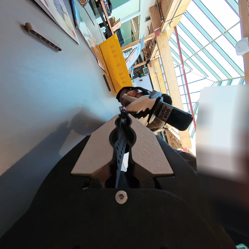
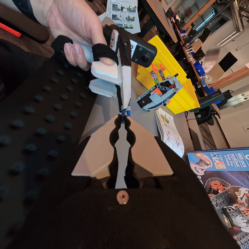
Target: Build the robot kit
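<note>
My left gripper (image 1: 122,116) is shut on a dark perforated beam (image 1: 119,152), which runs edge-on back between its fingers. My right gripper (image 2: 122,116) is shut on a small blue pin (image 2: 122,118) at its fingertips. The two grippers meet tip to tip above the grey table (image 2: 144,124). In the left wrist view the right gripper (image 1: 124,107) holds the pin (image 1: 122,112) against the end of the beam. In the right wrist view the left gripper (image 2: 124,108), held by a hand, has more blue pins at its tips.
A half-built grey, black and orange model (image 2: 159,93) stands in front of a yellow bin (image 2: 175,94). An open instruction booklet (image 2: 171,134) and the kit box (image 2: 222,188) lie to the right. A loose tan beam (image 1: 43,37) lies on the table. A dark studded surface (image 2: 40,114) fills the left. The grippers are tip to tip, or close to it.
</note>
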A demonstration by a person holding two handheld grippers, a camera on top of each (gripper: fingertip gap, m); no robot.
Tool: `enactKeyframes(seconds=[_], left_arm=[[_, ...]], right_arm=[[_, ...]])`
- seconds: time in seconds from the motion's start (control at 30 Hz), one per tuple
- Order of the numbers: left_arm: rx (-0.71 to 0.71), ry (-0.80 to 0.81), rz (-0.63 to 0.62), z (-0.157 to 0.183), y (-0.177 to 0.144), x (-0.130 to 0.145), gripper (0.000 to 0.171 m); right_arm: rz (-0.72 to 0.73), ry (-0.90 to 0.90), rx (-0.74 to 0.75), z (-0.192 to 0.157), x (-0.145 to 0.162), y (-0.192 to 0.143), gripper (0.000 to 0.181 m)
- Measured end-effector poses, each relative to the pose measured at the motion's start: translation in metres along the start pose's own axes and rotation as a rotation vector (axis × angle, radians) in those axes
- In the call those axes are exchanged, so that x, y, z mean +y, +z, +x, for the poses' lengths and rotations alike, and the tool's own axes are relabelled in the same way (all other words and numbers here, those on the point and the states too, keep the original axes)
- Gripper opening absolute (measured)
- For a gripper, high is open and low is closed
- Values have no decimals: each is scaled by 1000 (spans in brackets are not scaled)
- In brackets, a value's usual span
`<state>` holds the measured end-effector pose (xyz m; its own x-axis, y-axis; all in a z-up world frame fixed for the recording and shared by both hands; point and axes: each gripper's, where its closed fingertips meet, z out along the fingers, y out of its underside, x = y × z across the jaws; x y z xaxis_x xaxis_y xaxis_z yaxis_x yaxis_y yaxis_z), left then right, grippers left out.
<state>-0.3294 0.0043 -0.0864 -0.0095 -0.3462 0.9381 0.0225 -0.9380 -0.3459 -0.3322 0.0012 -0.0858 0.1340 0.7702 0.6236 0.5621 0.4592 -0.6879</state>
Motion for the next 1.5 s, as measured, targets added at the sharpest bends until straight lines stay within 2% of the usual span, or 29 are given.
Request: enactKeyframes(seconds=[0.33,0.77,1.07,1.17,1.23,1.3,1.43,1.5], left_arm=[[11,-6,-2,0,-1,1,5],[81,-9,70,9,-9,-10,5],[95,6,70,13,-8,-9,5],[73,35,80,12,-9,-10,5],[27,88,111,10,-11,-15,5],[-90,168,107,0,-15,-16,5],[-293,285,48,-16,-24,-16,6],[-315,297,41,-17,-26,-17,6]], right_arm=[[33,-3,-7,-2,-4,0,2],[126,251,23,11,-10,6,3],[101,222,40,11,-9,13,2],[65,207,31,9,-4,14,2],[-56,135,37,8,14,16,2],[-201,72,4,2,38,17,2],[-345,292,-177,-23,70,29,3],[-320,372,-213,-24,70,34,3]])
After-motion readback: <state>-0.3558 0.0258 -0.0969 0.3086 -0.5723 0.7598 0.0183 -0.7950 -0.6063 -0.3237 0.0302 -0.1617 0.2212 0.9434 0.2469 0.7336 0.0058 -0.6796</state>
